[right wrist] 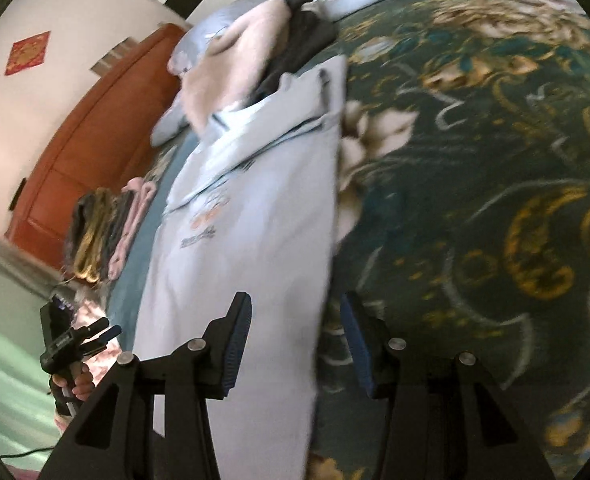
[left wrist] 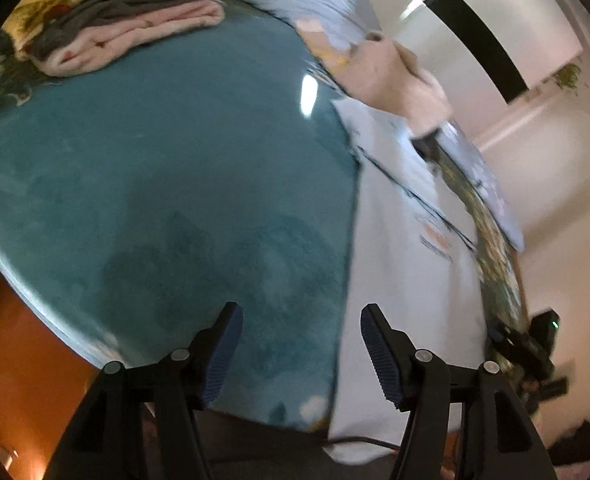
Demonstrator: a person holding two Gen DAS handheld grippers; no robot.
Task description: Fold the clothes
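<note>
A pale blue collared shirt (right wrist: 251,216) with a small chest print lies flat on the bed. It also shows in the left wrist view (left wrist: 407,264), partly on a teal blanket (left wrist: 155,168). My left gripper (left wrist: 301,356) is open and empty, over the shirt's left edge near its bottom. My right gripper (right wrist: 295,344) is open and empty, straddling the shirt's right edge near the hem. The left gripper also shows in the right wrist view (right wrist: 95,336), held by a hand.
A stack of folded clothes (left wrist: 127,24) sits at the far end of the teal blanket. A loose pile of peach and dark garments (right wrist: 263,60) lies beyond the shirt's collar. A dark green floral bedspread (right wrist: 495,200) covers the right. An orange wooden headboard (right wrist: 91,136) stands behind.
</note>
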